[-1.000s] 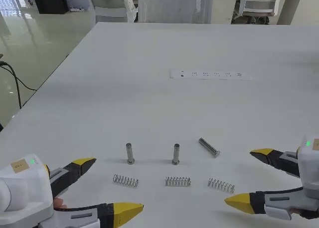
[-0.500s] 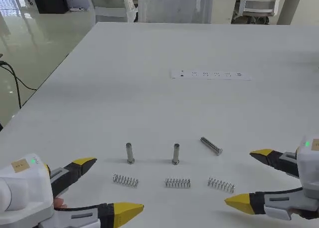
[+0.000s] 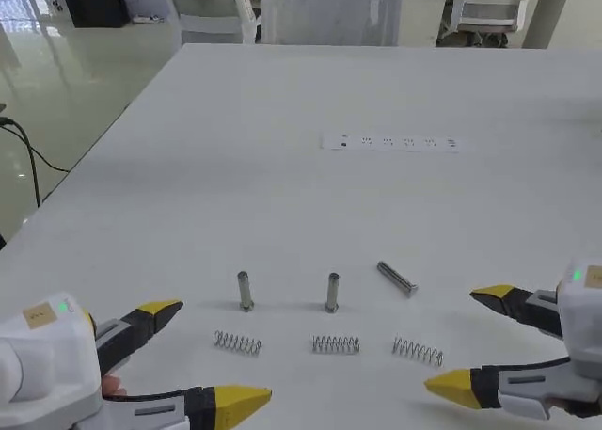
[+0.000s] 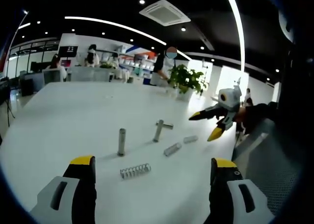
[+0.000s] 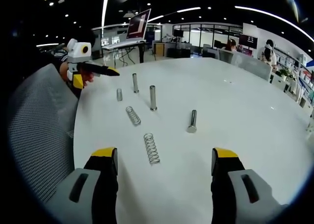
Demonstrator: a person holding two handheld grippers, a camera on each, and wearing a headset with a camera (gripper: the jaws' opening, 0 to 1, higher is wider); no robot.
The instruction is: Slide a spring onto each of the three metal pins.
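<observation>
White table top spreads across the head view. Its left edge runs diagonally toward the near left, and its far edge meets grey chairs. A flat white power strip lies well beyond the work, with bare surface between. Two short steel pins stand upright side by side, the left pin and the middle pin. A third, the lying pin, rests on its side to their right. Just in front is a row of small wire coils: left spring, middle spring and right spring. The white left gripper, with yellow-tipped black jaws, enters at the lower left, spread wide and holding nothing. The matching right gripper at the lower right is equally spread and empty.

In the left gripper view, the left gripper has its jaws apart. The left spring lies ahead between them, untouched, and the right gripper is beyond the row.

In the right gripper view, the right gripper is wide apart, with the right spring ahead and the lying pin beside it. The table edge runs along the left, next to a grey mesh chair back. Open surface stretches to the right.

Compared with a second ago, the pins and springs lie as they did, and both grippers keep the same spread.
</observation>
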